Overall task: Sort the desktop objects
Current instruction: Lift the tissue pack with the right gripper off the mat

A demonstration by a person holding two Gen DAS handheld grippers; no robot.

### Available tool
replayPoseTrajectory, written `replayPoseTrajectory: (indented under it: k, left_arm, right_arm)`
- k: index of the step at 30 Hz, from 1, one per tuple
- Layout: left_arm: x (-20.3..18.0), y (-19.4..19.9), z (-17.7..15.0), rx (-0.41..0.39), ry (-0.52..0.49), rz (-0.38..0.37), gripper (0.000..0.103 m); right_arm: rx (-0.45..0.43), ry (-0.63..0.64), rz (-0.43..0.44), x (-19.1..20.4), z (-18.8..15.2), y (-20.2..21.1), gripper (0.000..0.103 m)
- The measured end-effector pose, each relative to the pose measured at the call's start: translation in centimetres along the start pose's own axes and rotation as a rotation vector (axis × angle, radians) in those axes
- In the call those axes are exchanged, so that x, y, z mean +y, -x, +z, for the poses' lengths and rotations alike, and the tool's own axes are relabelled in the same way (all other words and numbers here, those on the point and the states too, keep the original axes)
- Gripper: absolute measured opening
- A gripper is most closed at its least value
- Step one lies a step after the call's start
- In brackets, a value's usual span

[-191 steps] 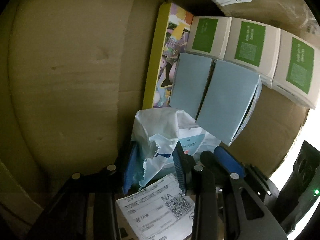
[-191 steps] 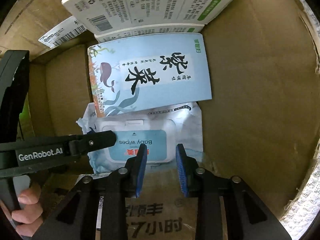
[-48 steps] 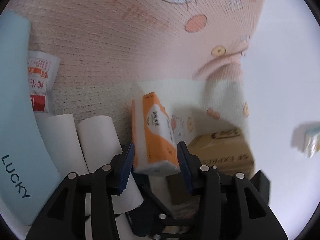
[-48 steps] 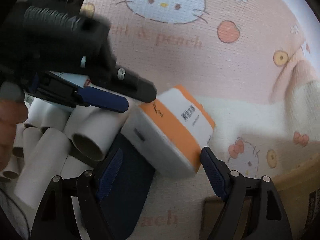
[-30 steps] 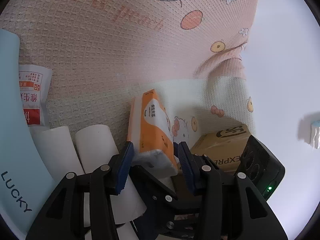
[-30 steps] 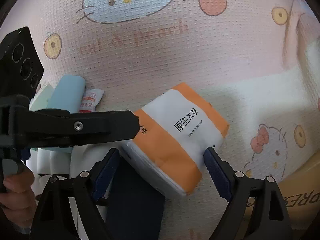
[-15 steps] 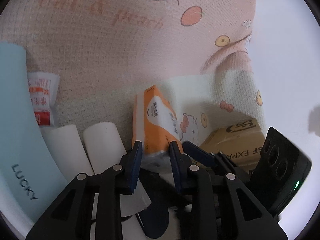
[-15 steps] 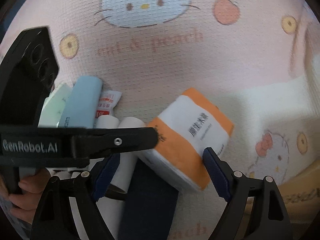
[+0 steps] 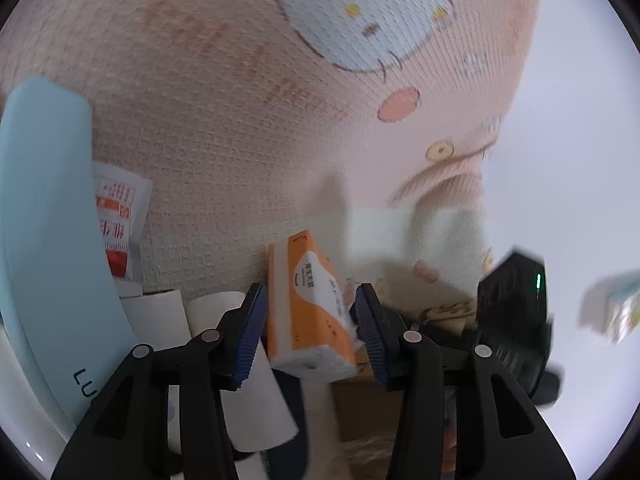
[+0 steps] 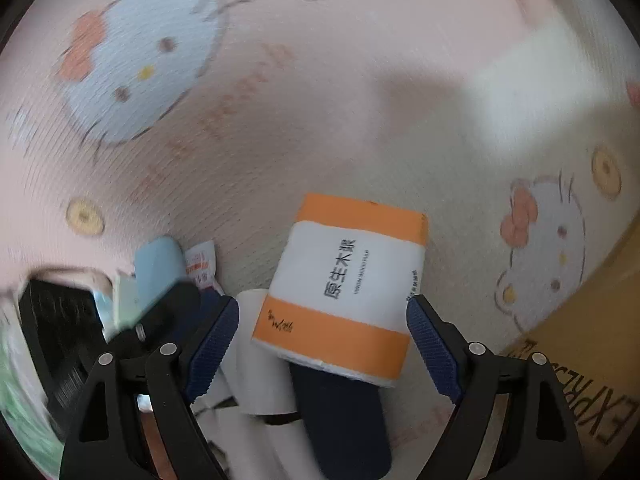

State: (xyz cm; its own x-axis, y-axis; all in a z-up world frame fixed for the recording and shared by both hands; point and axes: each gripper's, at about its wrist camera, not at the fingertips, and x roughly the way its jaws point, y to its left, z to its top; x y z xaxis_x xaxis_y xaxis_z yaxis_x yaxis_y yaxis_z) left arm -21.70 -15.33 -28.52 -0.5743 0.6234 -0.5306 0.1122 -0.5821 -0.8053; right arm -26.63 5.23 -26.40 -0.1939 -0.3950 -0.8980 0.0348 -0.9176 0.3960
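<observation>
Jaws of the left gripper (image 9: 308, 330), clamped half a second ago, are opening around the orange-and-white tissue pack (image 9: 310, 316), which rests on the pink cartoon blanket (image 9: 224, 128). Right gripper (image 10: 320, 344) straddles it, spread wide; release apparently underway.

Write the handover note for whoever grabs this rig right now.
Left claw: opening, tissue pack between the pads, which are clear of it.
Right claw: open wide, straddling the same pack, not gripping.
The pack lies tilted on a dark flat item beside white rolls on the pink mat; a cardboard box is to the right.
Done: nothing visibly sorted here.
Left: grip the pack, then sort it and the rest.
</observation>
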Motion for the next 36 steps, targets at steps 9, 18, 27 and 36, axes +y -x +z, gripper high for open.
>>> replayPoseTrajectory:
  k: [9, 18, 27, 36]
  left_arm:
    - [-2.6, -2.4, -1.7, 0.085, -0.216, 0.11, 0.051]
    - [-2.1, -3.1, -2.2, 0.066, -0.144, 0.083, 0.041]
    - [-3.2, -2.0, -2.6, 0.028, -0.162, 0.088, 0.038]
    - [-5.6, 1.8, -4.8, -0.048, -0.215, 0.059, 0.038]
  right_arm:
    - [0.159, -0.232, 0.024, -2.4, 2.0, -2.6, 0.085]
    - [0.204, -0.126, -0.043, -1.2, 1.5, -4.7, 0.087]
    - [0.173, -0.067, 0.0, -0.9, 0.1, -3.4, 0.087]
    - [0.103, 0.007, 0.034, 1.0, -1.8, 1.5, 0.087]
